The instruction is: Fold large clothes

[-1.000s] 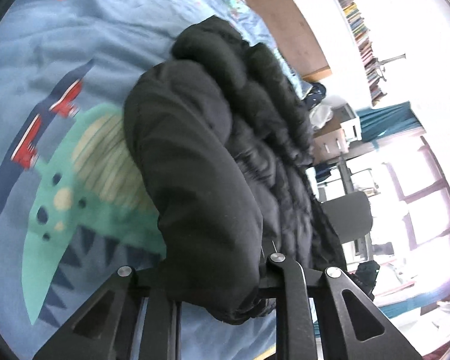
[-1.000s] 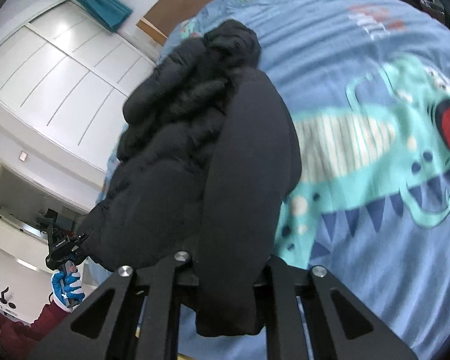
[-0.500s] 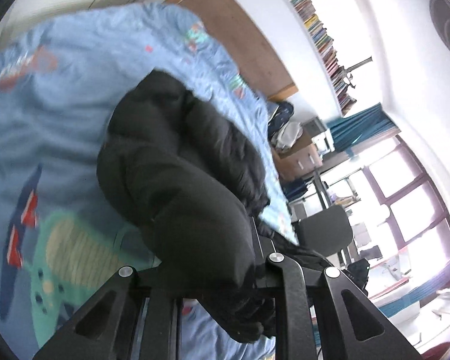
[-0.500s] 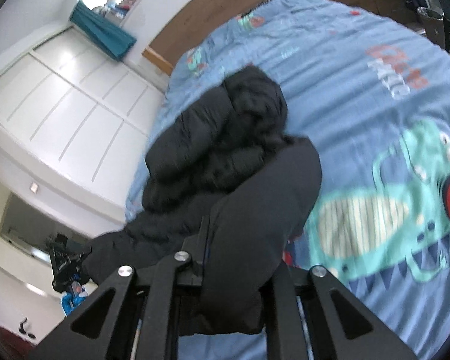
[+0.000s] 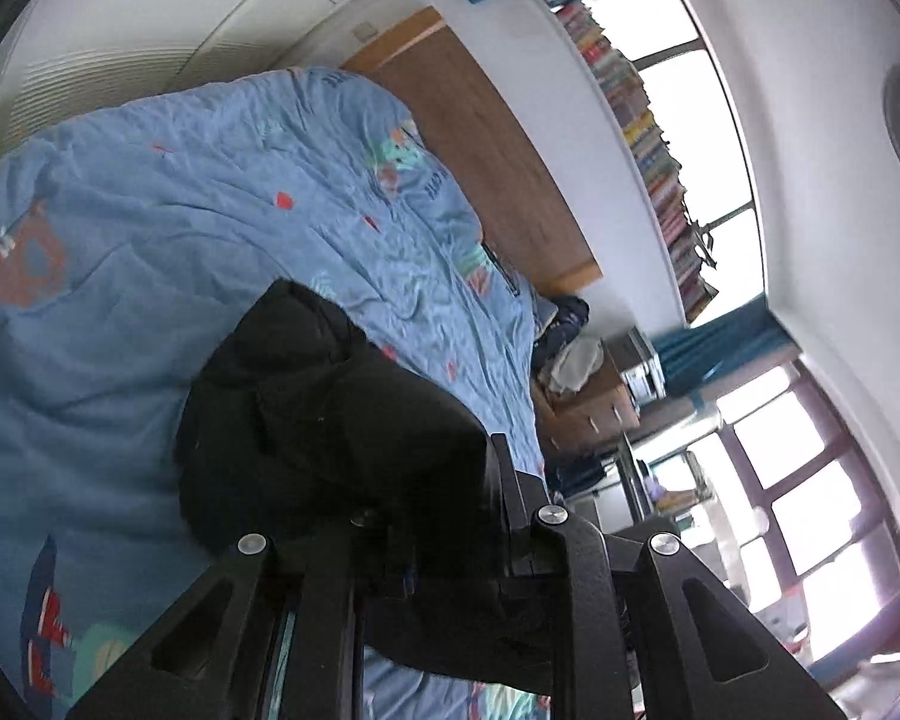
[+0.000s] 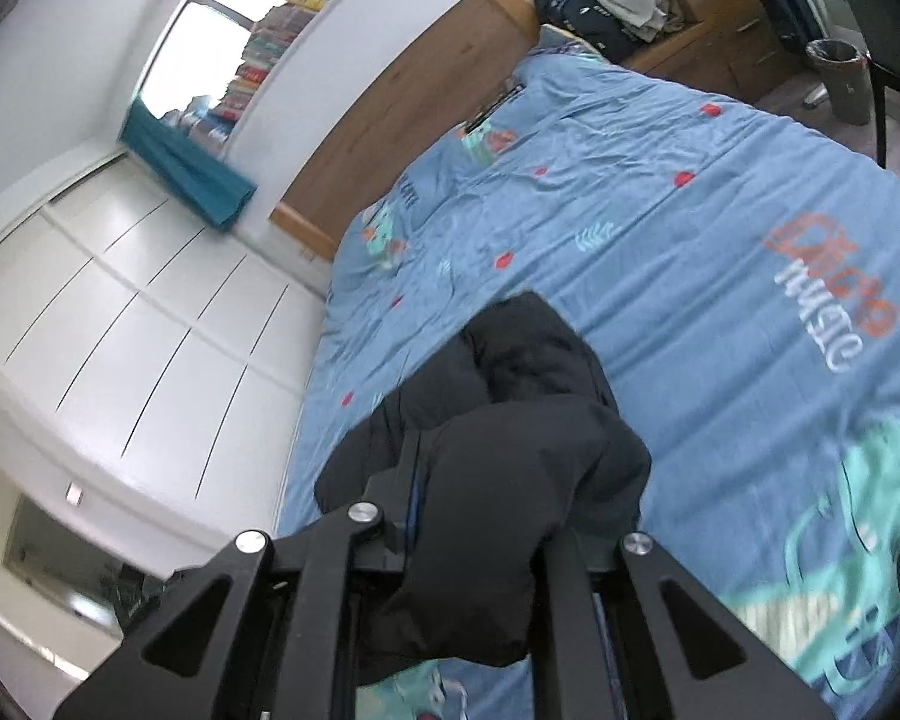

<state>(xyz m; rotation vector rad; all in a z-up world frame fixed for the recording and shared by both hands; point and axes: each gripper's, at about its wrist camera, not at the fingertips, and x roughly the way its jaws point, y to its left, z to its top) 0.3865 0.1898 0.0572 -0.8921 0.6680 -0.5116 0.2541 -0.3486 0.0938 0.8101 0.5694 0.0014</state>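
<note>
A black puffer jacket (image 5: 330,420) is bunched up over the blue dinosaur-print bed cover (image 5: 180,210). My left gripper (image 5: 432,516) is shut on a thick fold of the jacket, which drapes over its fingers and hides the tips. In the right wrist view the same jacket (image 6: 510,420) bulges over my right gripper (image 6: 474,516), which is shut on another fold of it. Both grippers hold the jacket lifted, with its far end resting on the bed cover (image 6: 720,240).
A wooden headboard (image 6: 402,108) stands at the far end of the bed. White wardrobe doors (image 6: 120,312) run along one side. A wooden dresser (image 5: 594,408) with piled clothes, a desk chair and a window stand on the other side. A bin (image 6: 840,78) stands on the floor.
Both grippers have lifted and tilted up with the jacket in them. The jacket now hangs shorter in view, and the headboard, walls and windows have come into sight.
</note>
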